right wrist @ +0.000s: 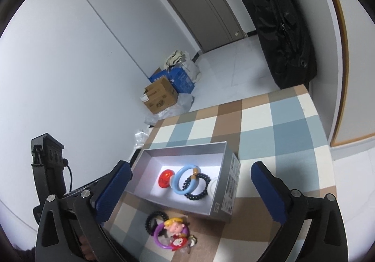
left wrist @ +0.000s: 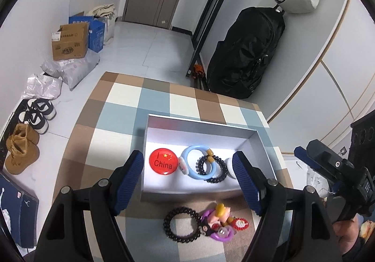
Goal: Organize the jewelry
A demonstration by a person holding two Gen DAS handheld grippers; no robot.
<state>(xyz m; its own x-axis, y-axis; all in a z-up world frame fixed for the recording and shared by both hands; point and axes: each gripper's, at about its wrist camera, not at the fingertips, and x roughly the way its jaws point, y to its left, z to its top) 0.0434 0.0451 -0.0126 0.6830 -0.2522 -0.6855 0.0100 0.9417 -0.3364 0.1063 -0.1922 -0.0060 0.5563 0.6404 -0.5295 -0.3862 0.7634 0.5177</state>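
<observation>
Gripper (right wrist: 189, 189) agape over checked tablecloth (right wrist: 281, 121), tiled floor (right wrist: 225, 69) beyond

So the table (left wrist: 121, 107) has a checkered cloth on it, tan, blue and cream squares. Sitting on it toward the far right is an open grey box (left wrist: 261, 144). Just near of the box there's a black coil hair tie (left wrist: 181, 224), touching a little heap of colourful charms (left wrist: 221, 222) on its right.

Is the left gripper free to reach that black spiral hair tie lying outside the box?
Probably yes. The left gripper is open and empty, and the black spiral hair tie lies bare on the checked cloth, just below its fingers, with only the purple charm cluster touching one side.
</observation>
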